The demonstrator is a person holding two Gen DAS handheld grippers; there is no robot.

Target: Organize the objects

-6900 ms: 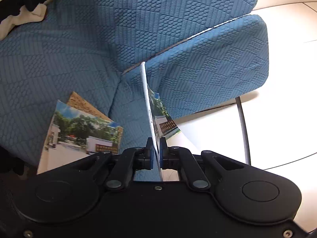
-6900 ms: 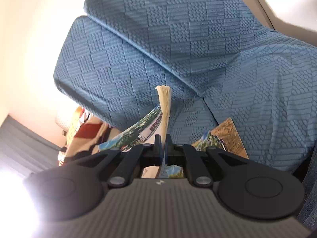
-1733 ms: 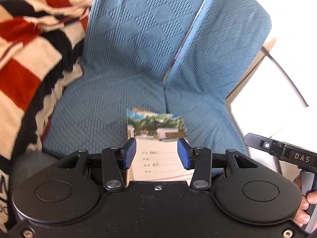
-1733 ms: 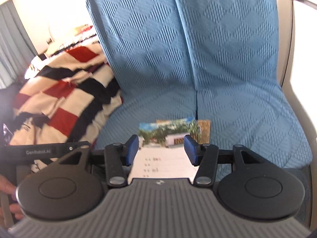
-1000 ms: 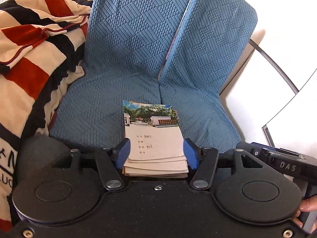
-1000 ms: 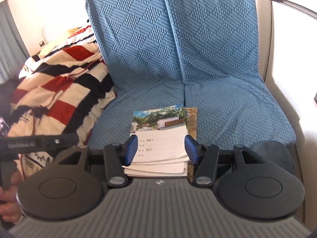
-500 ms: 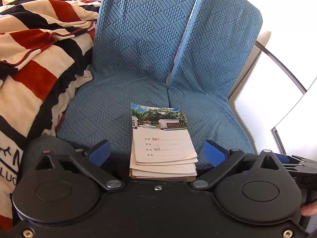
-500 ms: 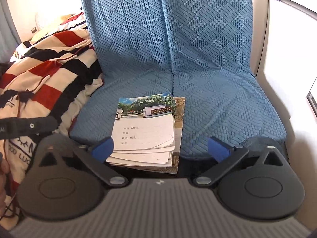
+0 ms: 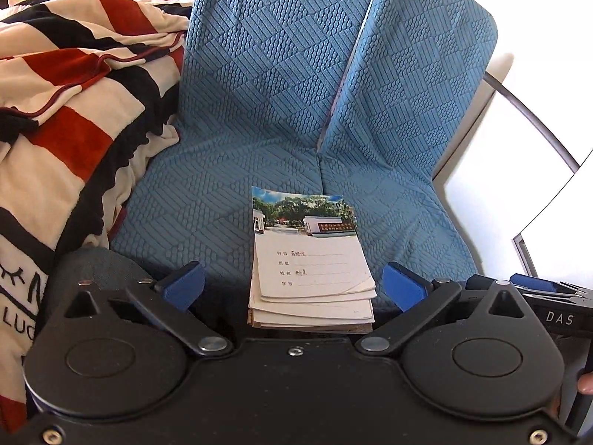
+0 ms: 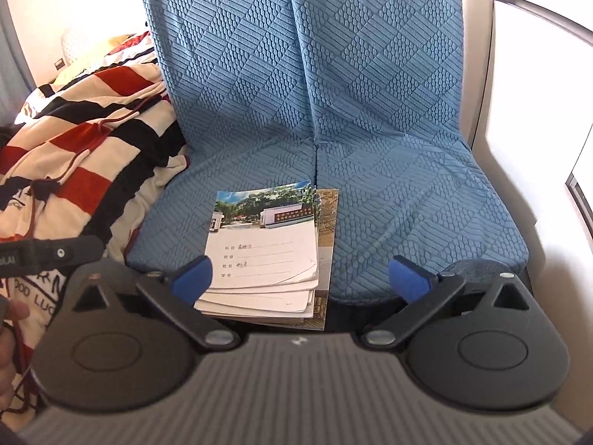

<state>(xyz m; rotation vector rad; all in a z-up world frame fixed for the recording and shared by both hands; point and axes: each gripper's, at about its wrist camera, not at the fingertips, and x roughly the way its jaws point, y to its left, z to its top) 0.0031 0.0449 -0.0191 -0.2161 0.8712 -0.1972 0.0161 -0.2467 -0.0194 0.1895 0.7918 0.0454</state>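
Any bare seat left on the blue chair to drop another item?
Yes. The seat cushion is bare from the notebook stack across to the chair's cream edge, and a narrower strip lies between the stack and the striped blanket. The blanket crowds that side.

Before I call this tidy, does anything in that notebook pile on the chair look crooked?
Slightly. The notebooks on the blue seat cushion are fanned, their near edges stepped, and the bottom brown-covered one sticks out along the right side.

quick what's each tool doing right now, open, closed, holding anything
left tool: open, holding nothing.
right tool: open, holding nothing; the notebook stack lies free on the chair.
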